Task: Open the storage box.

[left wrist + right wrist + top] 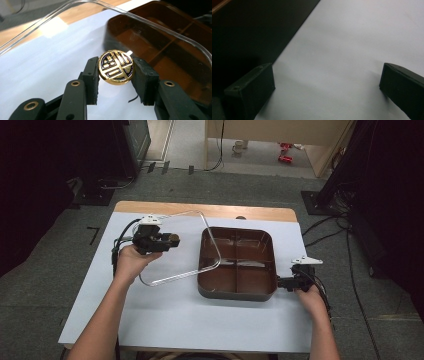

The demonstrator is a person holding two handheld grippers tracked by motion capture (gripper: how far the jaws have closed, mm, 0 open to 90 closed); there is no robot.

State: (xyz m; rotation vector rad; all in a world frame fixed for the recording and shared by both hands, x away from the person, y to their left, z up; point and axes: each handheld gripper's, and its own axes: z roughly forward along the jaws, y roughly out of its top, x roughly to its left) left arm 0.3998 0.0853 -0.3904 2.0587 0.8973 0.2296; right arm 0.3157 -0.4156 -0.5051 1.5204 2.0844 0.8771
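A person's left gripper [116, 75] pinches a round gold knob [116, 68] fixed to a clear plastic lid [177, 247], holding the lid tilted above the white table [200, 320], its right edge leaning over a brown divided tray [237, 262]. The right gripper [324, 87], jaws spread and empty, rests just beside the tray's right wall.

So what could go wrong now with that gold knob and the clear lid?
The left gripper pinches only the round gold knob of the clear plastic lid, by its edges, so the tilted lid could slip or swing. Its edge leans on the brown divided tray and might nudge it. The right gripper is open, not steadying anything.
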